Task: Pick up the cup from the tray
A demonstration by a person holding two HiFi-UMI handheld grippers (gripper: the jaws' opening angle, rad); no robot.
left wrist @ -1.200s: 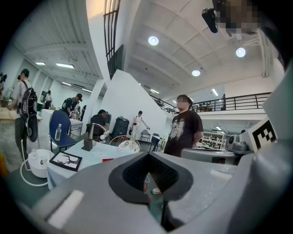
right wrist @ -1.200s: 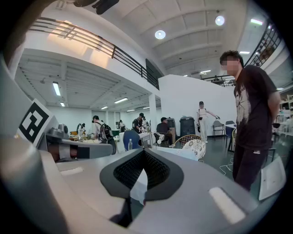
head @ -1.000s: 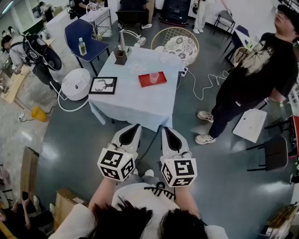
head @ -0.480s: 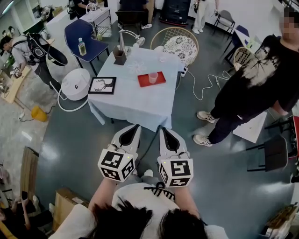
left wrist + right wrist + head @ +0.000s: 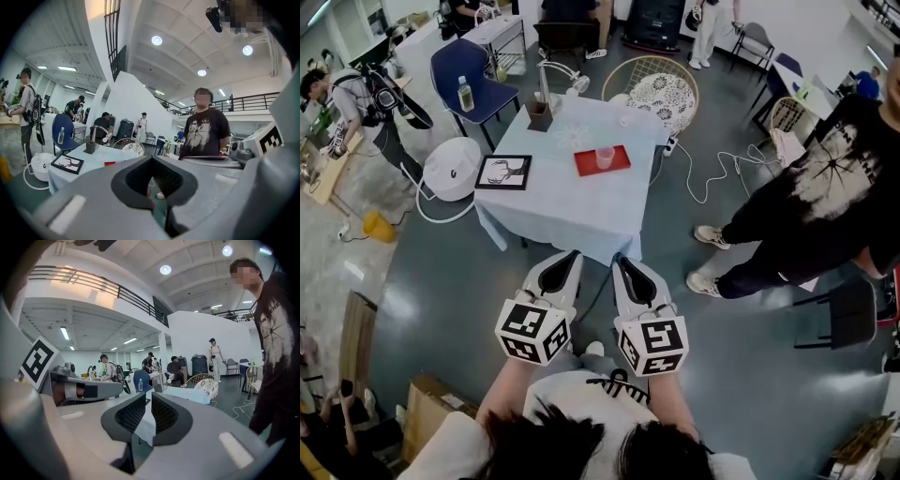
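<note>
A pink cup (image 5: 605, 157) stands upright on a red tray (image 5: 586, 165) on the far half of a table with a light blue cloth (image 5: 572, 211). Both grippers hang close to my body, well short of the table's near edge. My left gripper (image 5: 566, 256) and my right gripper (image 5: 624, 261) point side by side at the table, jaws together and holding nothing. In the left gripper view, a strip of the red tray (image 5: 109, 163) shows beyond my left gripper (image 5: 152, 180). In the right gripper view, the table shows only as a sliver past my right gripper (image 5: 147, 411).
On the table lie a framed picture (image 5: 502, 172), a dark pen holder (image 5: 540, 114) and a desk lamp (image 5: 559, 71). A person in black (image 5: 825, 187) stands right of the table, near a floor cable (image 5: 722, 164). A blue chair (image 5: 464, 70), wicker chair (image 5: 661, 89) and white round device (image 5: 452, 169) surround it.
The person at the right has leaned and stepped further to the right. Both grippers stay side by side, the right one shifted slightly left. The cup and tray have not moved.
</note>
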